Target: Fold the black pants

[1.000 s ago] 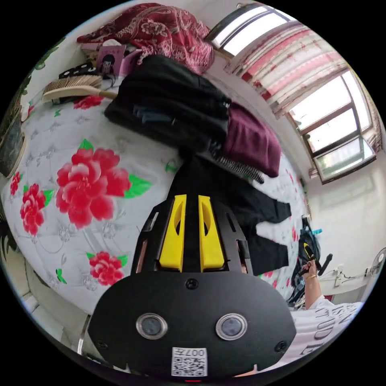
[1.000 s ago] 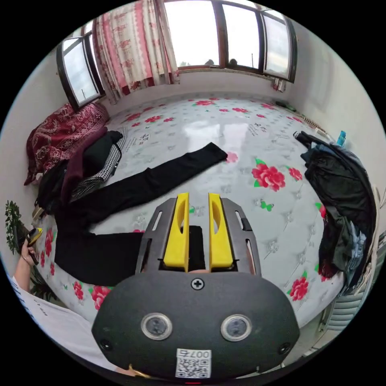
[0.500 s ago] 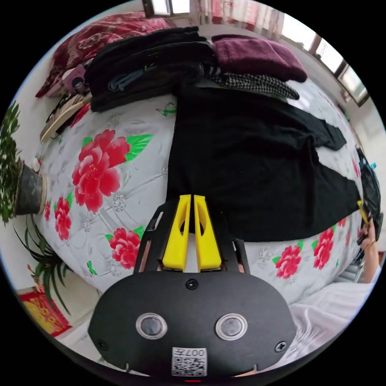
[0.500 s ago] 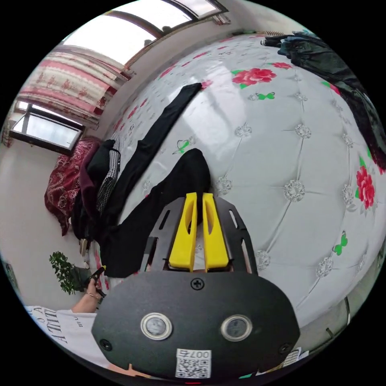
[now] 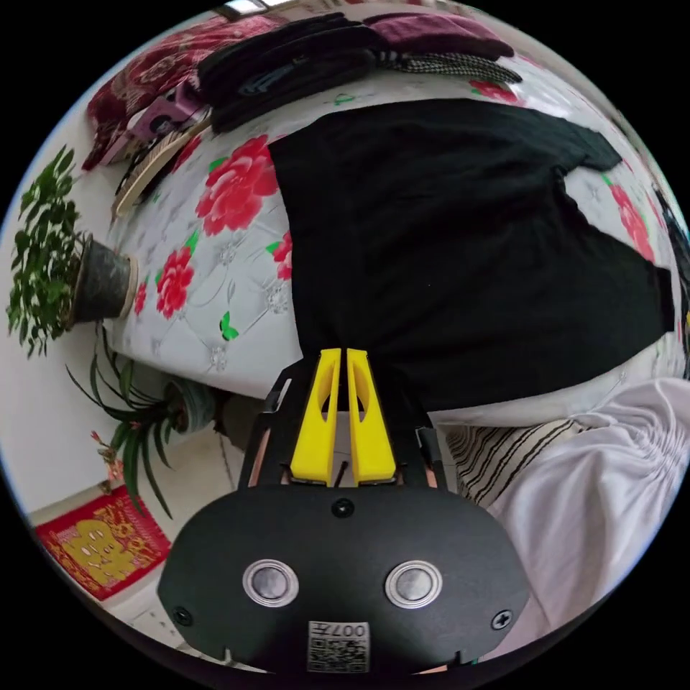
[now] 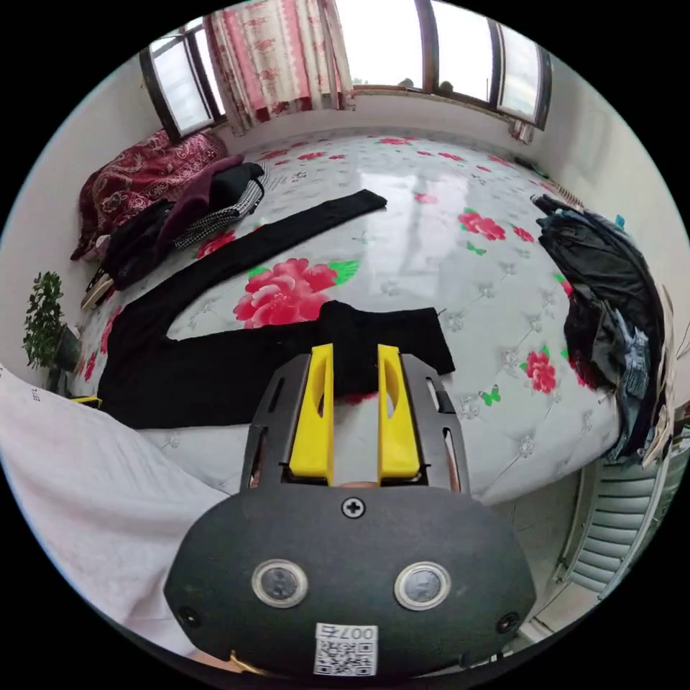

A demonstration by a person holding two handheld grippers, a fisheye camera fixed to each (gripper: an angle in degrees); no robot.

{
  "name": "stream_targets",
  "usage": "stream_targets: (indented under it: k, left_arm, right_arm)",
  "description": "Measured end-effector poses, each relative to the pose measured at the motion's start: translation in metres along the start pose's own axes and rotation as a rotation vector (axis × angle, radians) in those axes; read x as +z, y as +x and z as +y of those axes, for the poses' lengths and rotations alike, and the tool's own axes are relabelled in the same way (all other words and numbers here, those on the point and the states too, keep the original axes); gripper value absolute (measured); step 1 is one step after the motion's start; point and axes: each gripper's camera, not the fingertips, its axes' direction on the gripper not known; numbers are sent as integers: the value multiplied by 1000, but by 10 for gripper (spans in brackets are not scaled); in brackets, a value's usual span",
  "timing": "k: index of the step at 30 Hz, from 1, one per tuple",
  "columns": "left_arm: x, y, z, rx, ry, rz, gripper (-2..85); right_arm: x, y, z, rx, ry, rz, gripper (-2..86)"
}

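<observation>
The black pants point(image 6: 215, 374) lie flat on the flowered bed sheet point(image 6: 445, 187). One leg stretches away across the bed, the other runs along the near edge. My right gripper point(image 6: 354, 350) is open, its yellow jaws apart just at that near leg's end, which rests on the sheet. In the left gripper view the pants point(image 5: 460, 237) spread wide, with the waist end at the bed's edge. My left gripper point(image 5: 343, 353) is shut on the pants' waist corner there, with black cloth between the jaws.
A heap of dark clothes point(image 6: 611, 287) sits at the bed's right edge. A folded stack of black and maroon garments point(image 5: 309, 57) and a red quilt point(image 6: 136, 180) lie at the far left. Potted plants point(image 5: 65, 266) stand on the floor. The person's white shirt point(image 5: 589, 489) is close by.
The right gripper, shut on the leg end half a second ago, is open and the leg end lies flat. The pants have been drawn to the bed's near edge. The left gripper stays shut.
</observation>
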Motion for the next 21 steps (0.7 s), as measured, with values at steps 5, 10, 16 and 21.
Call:
stream_targets:
  k: [5, 10, 16, 21]
  left_arm:
    - [-9, -35, 7, -172, 28, 127, -6]
    - [-36, -67, 28, -240, 111, 154, -9]
    - [-54, -120, 75, -461, 189, 353, -2]
    - [-47, -144, 96, -551, 178, 522, 40]
  right_arm:
    - [23, 10, 7, 29, -28, -11, 82]
    - [40, 31, -13, 84, -19, 89, 82]
    - [67, 94, -17, 306, -91, -95, 88]
    - [81, 105, -17, 355, -96, -95, 86]
